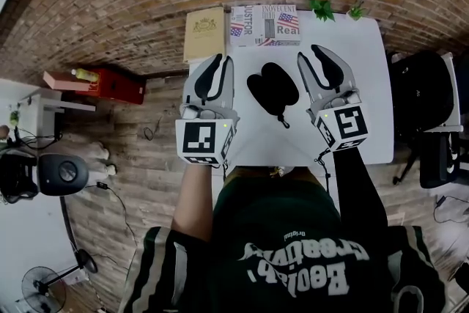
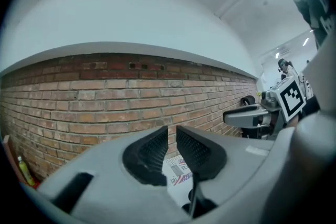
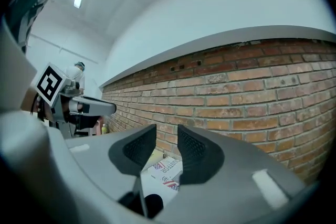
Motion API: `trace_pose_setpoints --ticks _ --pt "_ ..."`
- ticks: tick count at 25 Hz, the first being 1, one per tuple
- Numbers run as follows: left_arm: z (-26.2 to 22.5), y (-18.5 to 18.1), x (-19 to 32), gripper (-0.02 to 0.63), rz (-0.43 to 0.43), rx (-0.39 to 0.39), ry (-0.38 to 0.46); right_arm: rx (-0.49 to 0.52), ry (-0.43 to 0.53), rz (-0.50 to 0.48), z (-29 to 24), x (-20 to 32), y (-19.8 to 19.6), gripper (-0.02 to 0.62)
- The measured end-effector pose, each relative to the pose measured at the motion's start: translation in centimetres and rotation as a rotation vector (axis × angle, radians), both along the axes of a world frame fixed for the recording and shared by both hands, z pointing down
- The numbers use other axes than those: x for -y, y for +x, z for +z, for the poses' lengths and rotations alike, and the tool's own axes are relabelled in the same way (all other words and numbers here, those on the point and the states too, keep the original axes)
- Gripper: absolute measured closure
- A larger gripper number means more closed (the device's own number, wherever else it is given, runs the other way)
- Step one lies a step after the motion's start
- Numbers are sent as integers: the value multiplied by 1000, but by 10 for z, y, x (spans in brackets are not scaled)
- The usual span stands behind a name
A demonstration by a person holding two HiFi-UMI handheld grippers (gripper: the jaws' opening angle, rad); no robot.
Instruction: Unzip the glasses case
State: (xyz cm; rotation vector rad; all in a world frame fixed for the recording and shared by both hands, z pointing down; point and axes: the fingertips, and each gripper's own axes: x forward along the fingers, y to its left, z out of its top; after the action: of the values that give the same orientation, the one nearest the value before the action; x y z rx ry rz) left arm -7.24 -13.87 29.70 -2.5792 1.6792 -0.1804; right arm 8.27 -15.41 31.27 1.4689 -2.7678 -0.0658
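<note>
Where smooth tabletop (image 1: 366, 99) spreads, rounded black case (image 1: 272, 88)

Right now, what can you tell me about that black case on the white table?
The glasses case is matte black and soft-looking, with two rounded lobes, as if spread open. A short pull tab trails from its near end. It lies flat on the white table, between the left gripper and the right gripper; neither touches it.
</note>
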Motion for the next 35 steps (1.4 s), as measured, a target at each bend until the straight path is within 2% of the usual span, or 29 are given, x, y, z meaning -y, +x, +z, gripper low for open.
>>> trace_pose_setpoints --ticks 4,10,12,13,16,22,35 --pt "-15 3 1 552 13 -6 39 1 22 -13 -10 -1 -4 429" --pt "-17 2 4 551 15 -20 54 -6 10 -32 -9 1 -13 428" --pt "-17 2 6 583 6 -12 57 -8 6 -29 -8 2 -11 495" --pt "-17 1 7 609 1 -9 57 -6 9 -24 -8 1 -10 580" --pt "-17 -1 8 609 -4 -9 54 5 15 -17 -11 1 -5 583" --pt "-18 -1 13 609 -9 -7 56 -45 24 -5 -9 3 -5 583" --pt "-23 3 20 609 -5 1 61 -49 25 -10 -10 7 -3 583"
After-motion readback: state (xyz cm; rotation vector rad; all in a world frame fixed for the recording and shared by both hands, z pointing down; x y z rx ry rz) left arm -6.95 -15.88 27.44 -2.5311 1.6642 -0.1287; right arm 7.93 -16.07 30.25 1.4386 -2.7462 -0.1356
